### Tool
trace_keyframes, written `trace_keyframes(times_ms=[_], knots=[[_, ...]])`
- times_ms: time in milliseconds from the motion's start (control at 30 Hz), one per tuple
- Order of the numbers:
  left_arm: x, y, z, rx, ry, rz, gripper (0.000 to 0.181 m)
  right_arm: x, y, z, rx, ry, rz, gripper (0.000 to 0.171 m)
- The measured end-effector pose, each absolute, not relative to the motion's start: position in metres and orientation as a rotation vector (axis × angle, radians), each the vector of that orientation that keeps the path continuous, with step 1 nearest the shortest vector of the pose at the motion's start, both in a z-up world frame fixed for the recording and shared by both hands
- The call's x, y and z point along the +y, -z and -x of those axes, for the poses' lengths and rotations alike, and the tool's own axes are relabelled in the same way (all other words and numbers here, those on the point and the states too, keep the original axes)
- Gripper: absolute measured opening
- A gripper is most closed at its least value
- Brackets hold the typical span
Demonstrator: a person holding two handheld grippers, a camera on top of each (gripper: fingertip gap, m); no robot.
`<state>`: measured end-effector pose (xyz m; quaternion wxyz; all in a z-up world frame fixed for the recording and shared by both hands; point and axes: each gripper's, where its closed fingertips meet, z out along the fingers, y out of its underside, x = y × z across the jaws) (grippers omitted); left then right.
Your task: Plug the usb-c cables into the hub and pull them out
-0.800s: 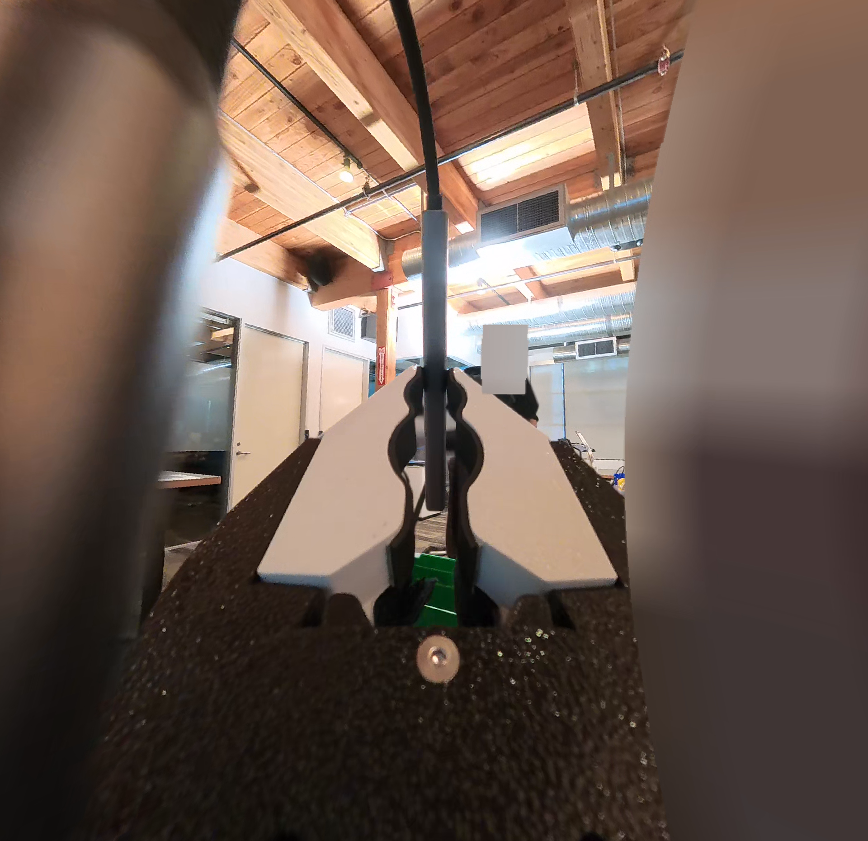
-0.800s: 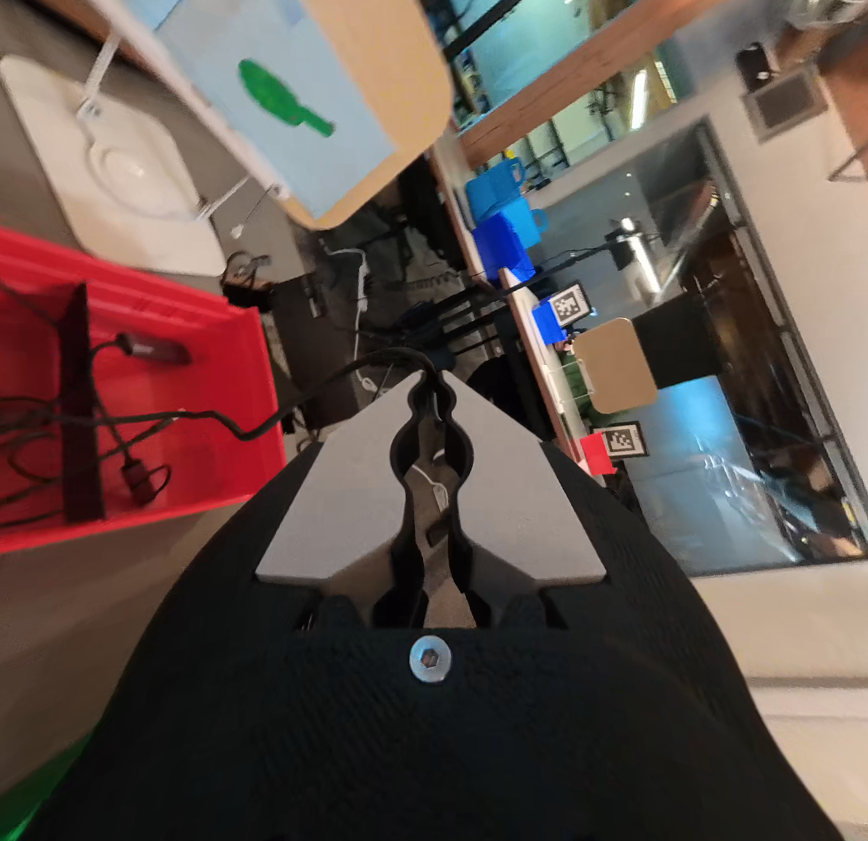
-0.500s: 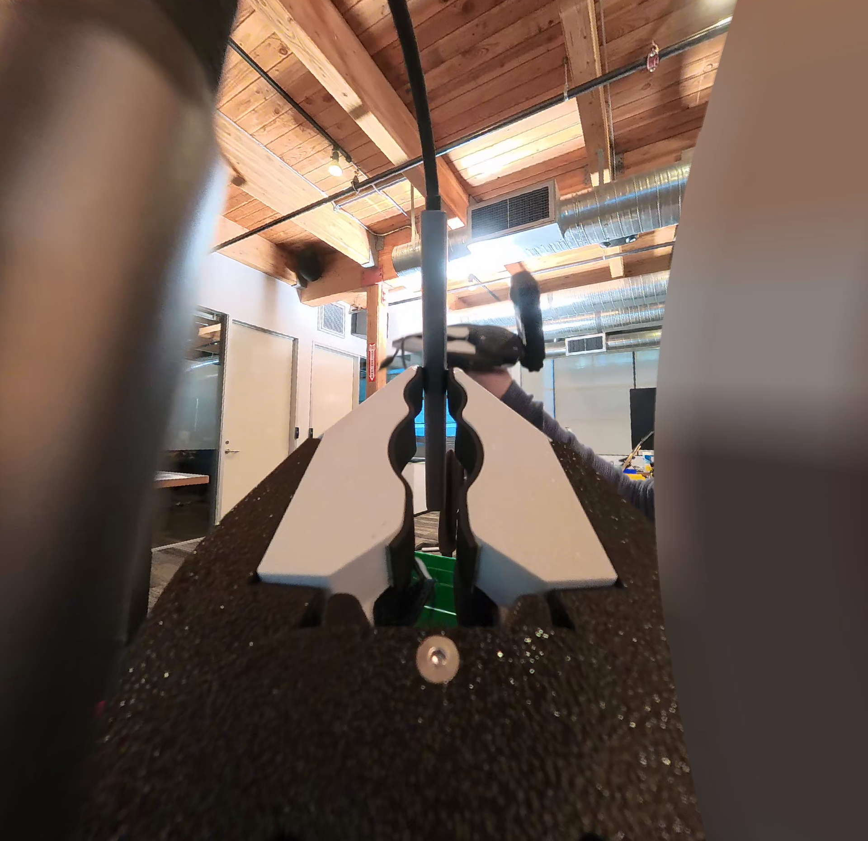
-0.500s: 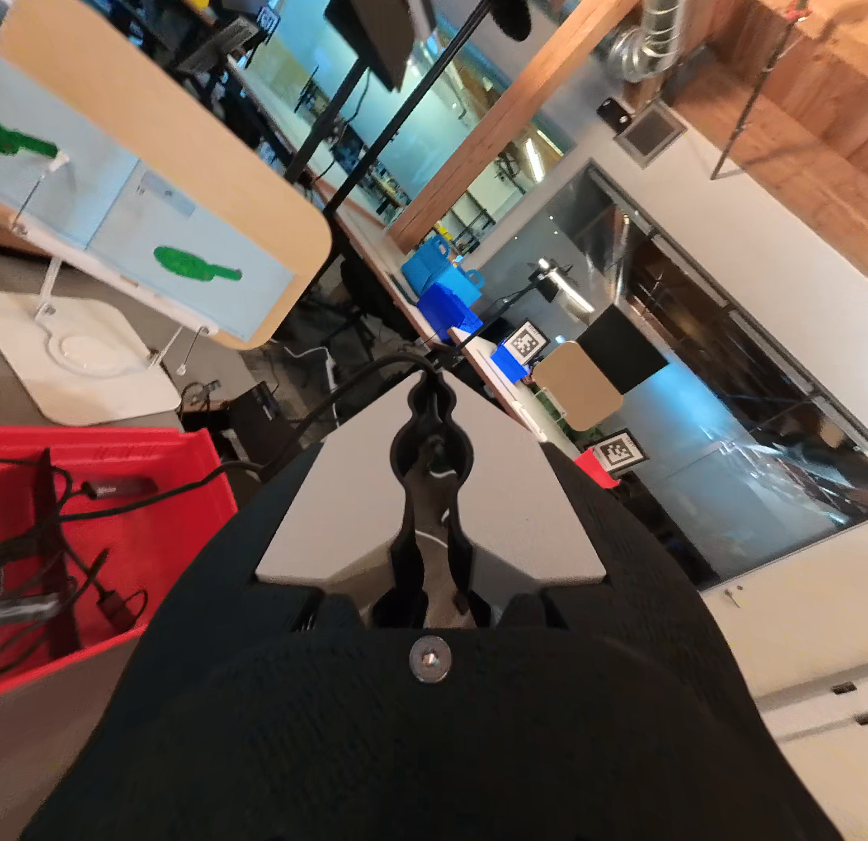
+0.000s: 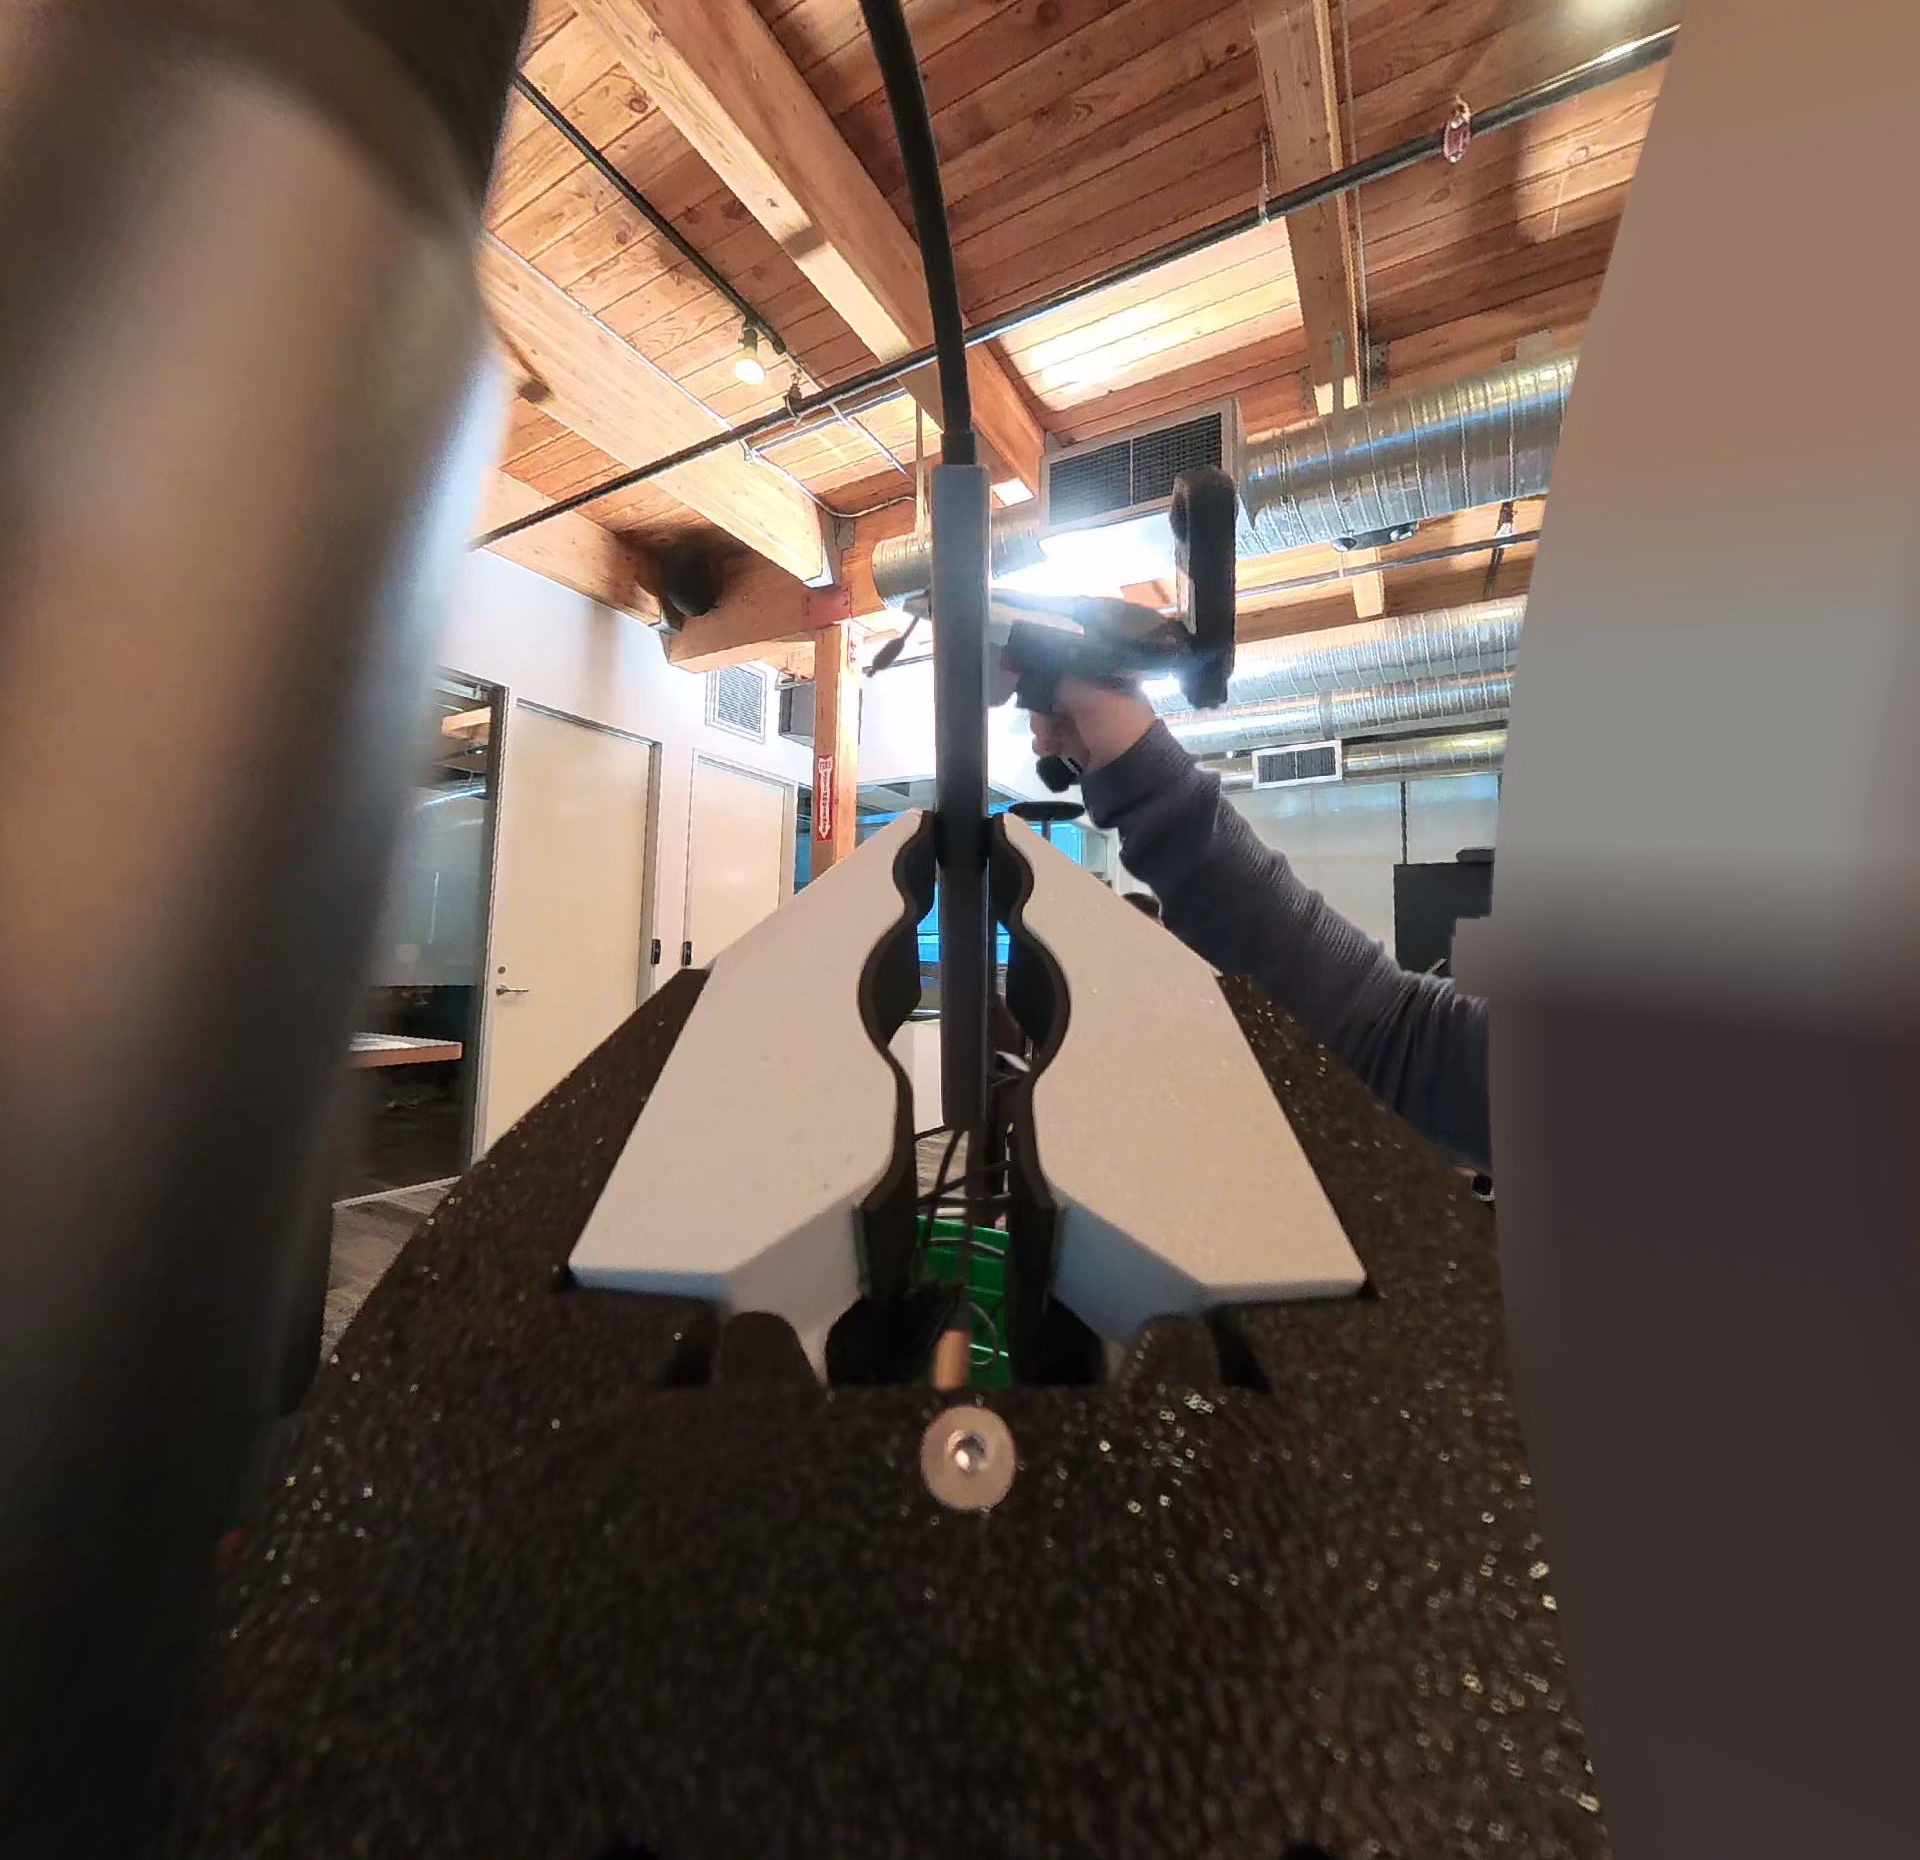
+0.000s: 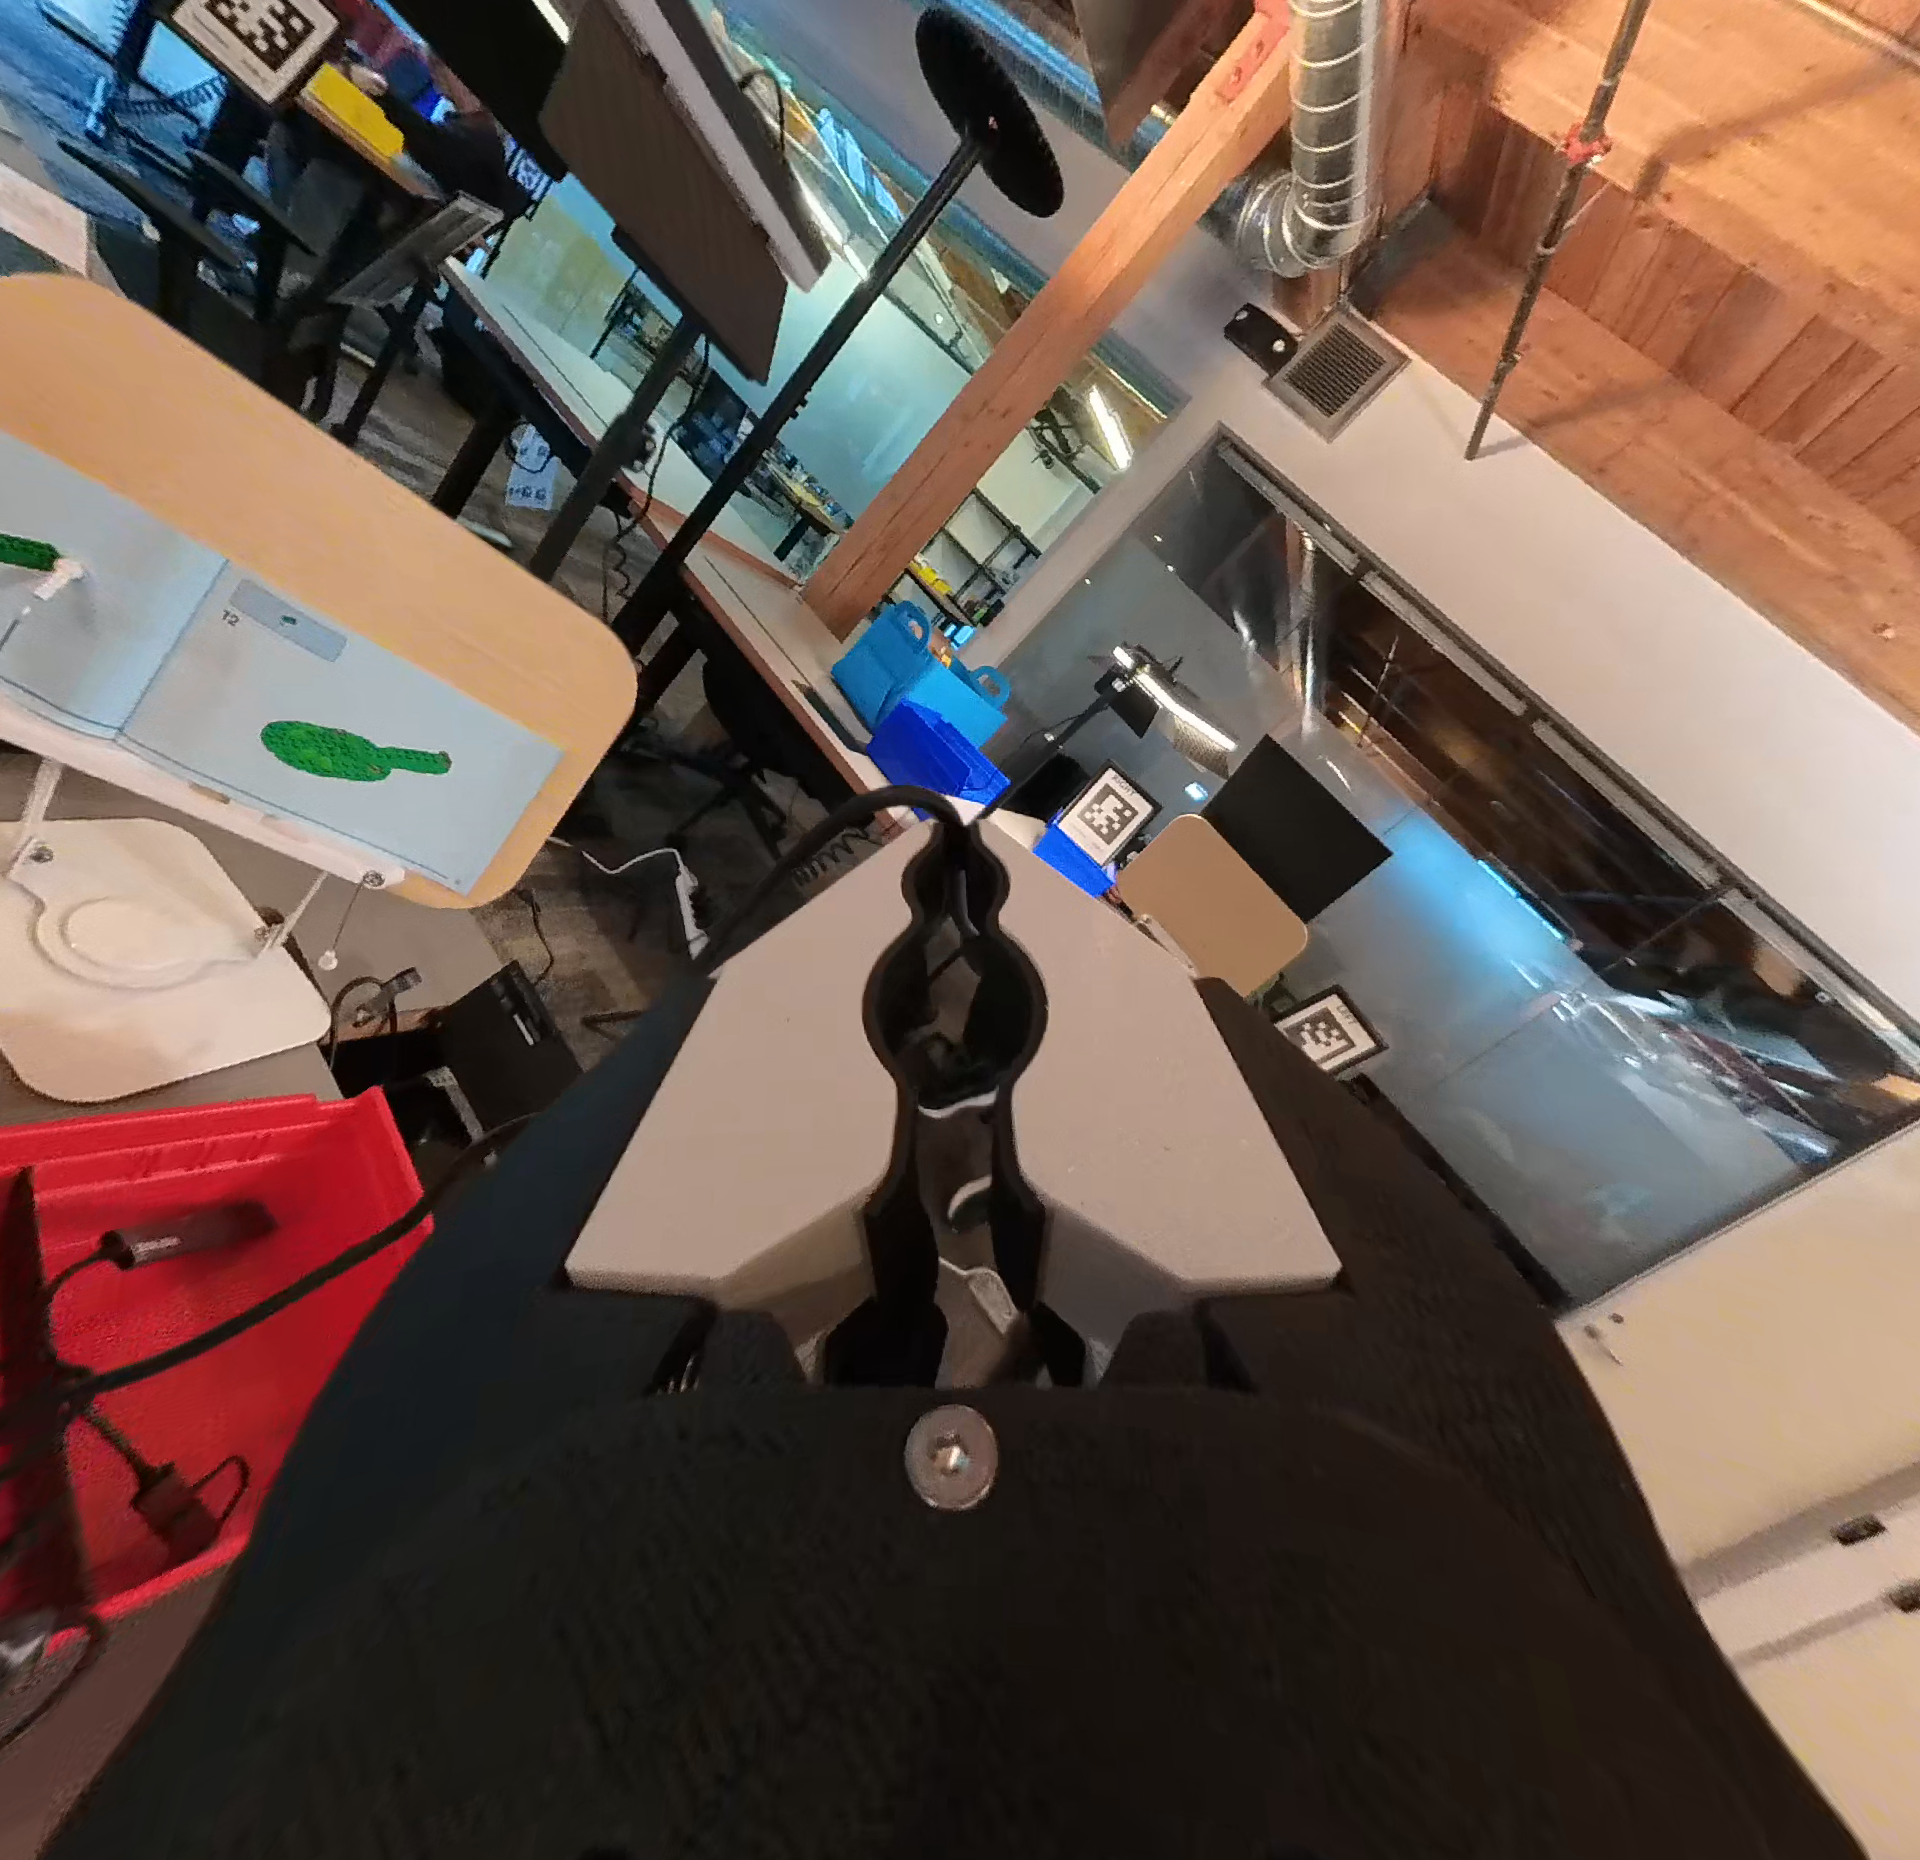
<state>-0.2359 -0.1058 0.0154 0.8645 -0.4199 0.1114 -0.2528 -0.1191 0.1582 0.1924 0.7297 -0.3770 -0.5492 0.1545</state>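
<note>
Gripping the grey hub (image 5: 961, 771) upright between my tips, my left gripper (image 5: 963, 836) points up at the wooden ceiling, the hub's black lead (image 5: 914, 200) arching overhead. Beyond it, the person's raised hand (image 5: 1081, 719) holds my right gripper (image 5: 997, 638) level, just behind the hub's upper part.

In the right wrist view, my right gripper (image 6: 954, 836) is pinched on a black usb-c cable (image 6: 821, 842) at the very tips; the cable trails down left into the red bin (image 6: 270, 1322), where more cables and a plug lie.
</note>
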Motion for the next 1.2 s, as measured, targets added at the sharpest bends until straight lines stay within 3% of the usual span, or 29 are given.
trace_keyframes(times_ms=[233, 467, 567, 867, 1200], knots=[[-0.102, -0.013, 0.238, 0.225, 0.542, 0.885, 0.007, 0.163, -0.232, 0.115, -1.194, -0.297, 0.857, 0.001], [-0.094, -0.011, 0.238, 0.219, 0.546, 0.906, 0.006, 0.155, -0.320, 0.095, -1.069, -0.269, 0.821, 0.001], [-0.090, -0.010, 0.236, 0.226, 0.561, 0.912, 0.007, 0.150, -0.326, 0.085, -1.077, -0.296, 0.845, 0.001], [-0.081, -0.009, 0.230, 0.248, 0.609, 0.916, 0.007, 0.131, -0.247, 0.049, -1.230, -0.258, 0.939, 0.001], [-0.059, -0.007, 0.206, 0.307, 0.705, 0.942, 0.007, 0.123, -0.043, -0.062, -1.161, -0.342, 1.216, 0.000]])
